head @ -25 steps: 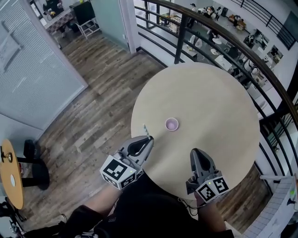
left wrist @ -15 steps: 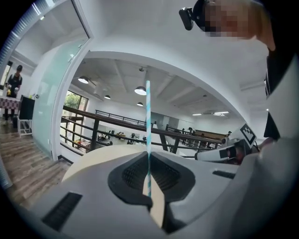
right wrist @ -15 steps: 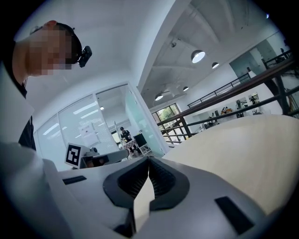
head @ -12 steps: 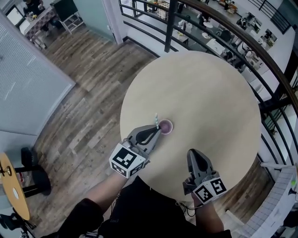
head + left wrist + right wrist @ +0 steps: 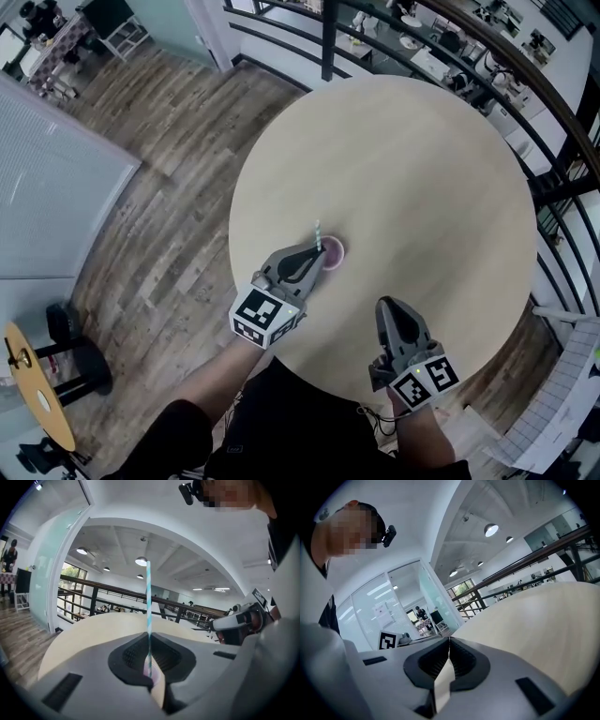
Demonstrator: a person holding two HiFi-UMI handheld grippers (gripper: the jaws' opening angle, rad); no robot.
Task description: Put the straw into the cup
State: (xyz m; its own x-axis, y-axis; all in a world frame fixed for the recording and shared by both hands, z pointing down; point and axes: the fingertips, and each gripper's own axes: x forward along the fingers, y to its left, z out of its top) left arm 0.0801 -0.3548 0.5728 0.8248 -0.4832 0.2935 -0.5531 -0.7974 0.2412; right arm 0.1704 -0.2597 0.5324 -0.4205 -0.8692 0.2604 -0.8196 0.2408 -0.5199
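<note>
A small pink cup (image 5: 332, 254) stands on the round beige table (image 5: 422, 178), toward its left side. My left gripper (image 5: 315, 250) is shut on a blue-and-white striped straw (image 5: 318, 236), which stands upright right at the cup's left rim. In the left gripper view the straw (image 5: 148, 606) rises straight up from between the closed jaws, and the pink cup (image 5: 154, 674) shows just behind its lower end. My right gripper (image 5: 395, 311) hovers over the table's near edge, shut with nothing in it (image 5: 449, 641).
A dark curved railing (image 5: 525, 66) runs behind the table at the top right. Wooden floor (image 5: 169, 216) lies to the left. A small yellow side table (image 5: 33, 389) stands at the far left, and the person's dark clothing fills the bottom.
My left gripper carried the straw from the table's left edge rightward to the cup's rim. The right gripper has stayed almost still.
</note>
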